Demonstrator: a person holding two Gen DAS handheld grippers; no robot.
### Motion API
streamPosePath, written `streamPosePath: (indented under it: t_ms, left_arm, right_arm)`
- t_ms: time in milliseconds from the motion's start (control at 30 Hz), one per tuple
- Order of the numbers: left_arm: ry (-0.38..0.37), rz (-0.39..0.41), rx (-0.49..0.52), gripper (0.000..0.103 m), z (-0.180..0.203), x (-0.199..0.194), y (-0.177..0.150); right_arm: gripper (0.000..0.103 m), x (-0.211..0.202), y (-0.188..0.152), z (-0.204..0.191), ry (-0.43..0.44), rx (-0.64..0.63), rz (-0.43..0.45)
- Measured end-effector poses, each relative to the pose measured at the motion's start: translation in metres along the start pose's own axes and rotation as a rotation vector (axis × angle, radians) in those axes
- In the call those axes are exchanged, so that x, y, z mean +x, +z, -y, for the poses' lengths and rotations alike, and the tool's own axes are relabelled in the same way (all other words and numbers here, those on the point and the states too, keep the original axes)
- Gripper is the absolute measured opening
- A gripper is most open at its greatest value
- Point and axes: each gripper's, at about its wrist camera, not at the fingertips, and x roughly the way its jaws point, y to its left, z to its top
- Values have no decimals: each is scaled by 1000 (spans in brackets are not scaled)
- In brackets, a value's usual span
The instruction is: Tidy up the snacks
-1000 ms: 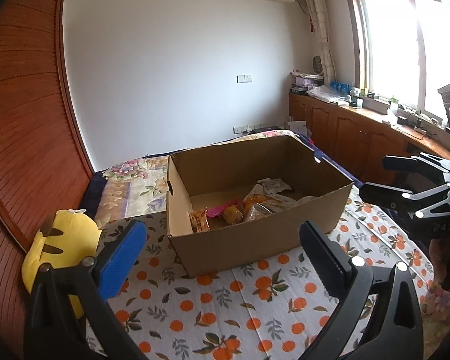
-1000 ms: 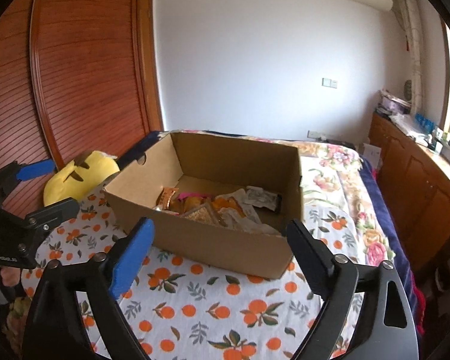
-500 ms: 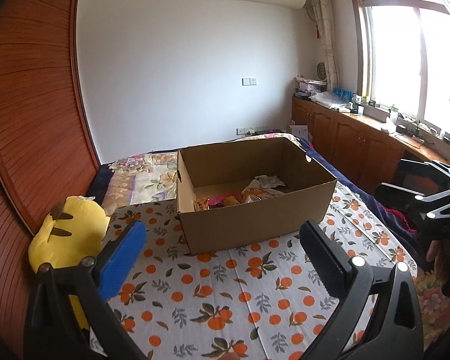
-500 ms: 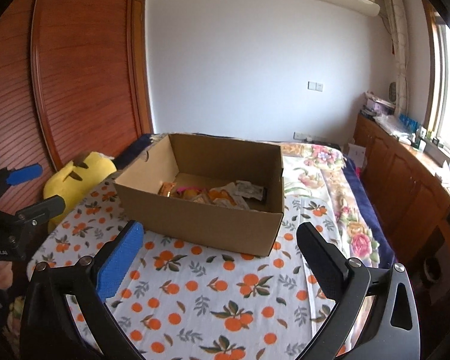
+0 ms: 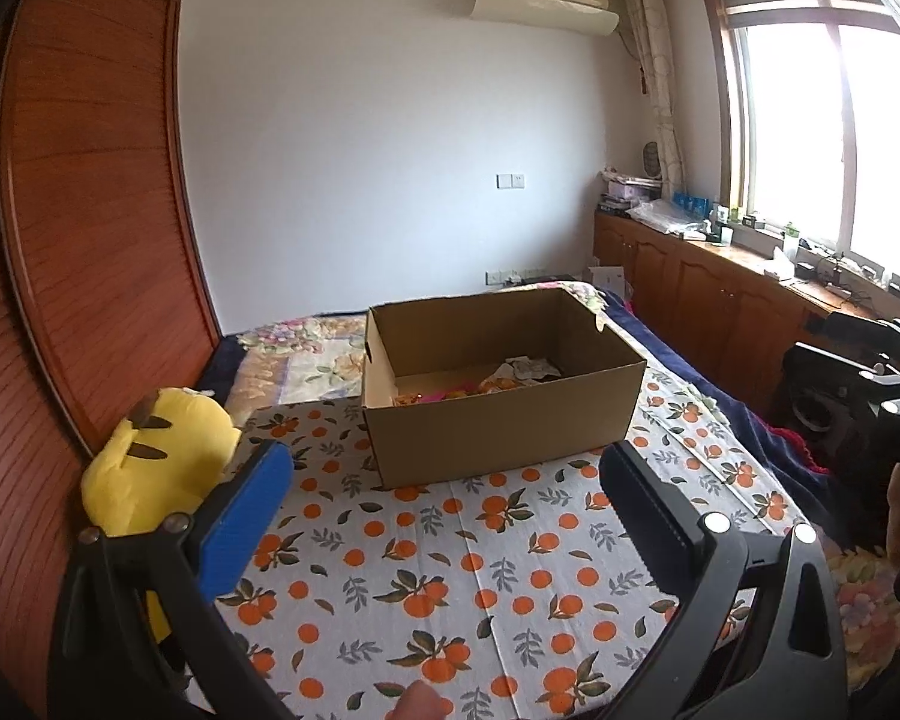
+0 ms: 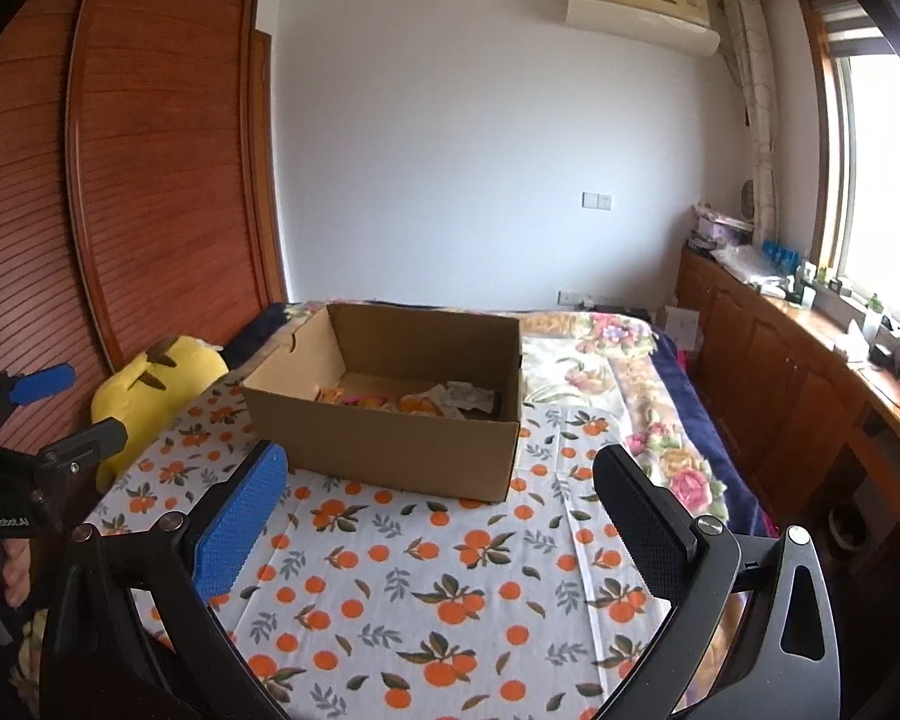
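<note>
An open cardboard box (image 5: 498, 420) sits on the orange-print sheet in the middle of the bed; it also shows in the right wrist view (image 6: 390, 438). Several snack packets (image 5: 498, 381) lie on its floor, also seen from the right wrist (image 6: 426, 401). My left gripper (image 5: 444, 486) is open and empty, held well back from the box's near wall. My right gripper (image 6: 438, 486) is open and empty, also well short of the box. Each gripper shows at the edge of the other's view, the right (image 5: 894, 390) and the left (image 6: 60, 405).
A yellow plush toy (image 5: 156, 462) lies at the bed's left edge against the wooden wardrobe (image 5: 78, 240). Wooden cabinets with clutter (image 5: 720, 276) run along the right under the window. The orange-print sheet (image 5: 480, 570) stretches between the grippers and the box.
Both grippers have drawn back and up from the box, which looks smaller and farther. Both stay open and empty.
</note>
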Motion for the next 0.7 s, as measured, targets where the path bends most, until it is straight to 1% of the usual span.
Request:
streamPosePath:
  t_ms: [67,167,333,367,500,567,700]
  left_arm:
    - [8,14,-11,103,2,-8,-3]
    - [-4,16,-25,103,4,-17,-10]
    - [47,40,-5,103,10,-32,-25]
    - [44,43,-9,103,10,-36,-29]
    - [50,41,-32,103,10,-47,-43]
    - [65,36,-41,103,9,-53,-50]
    - [68,32,-67,103,9,-65,-63]
  right_arm:
    - [103,-8,-4,-3,-11,-1,12]
    - [103,-17,-9,-4,-11,11,23]
    - [103,-35,-26,-3,-32,31,27]
    - [103,-40,-32,-4,-33,35,28]
    - [103,-56,-46,-7,-49,37,46]
    - [103,-62,-54,-9,-41,47,48]
    - [103,-71,-68,-12,-36,58,46]
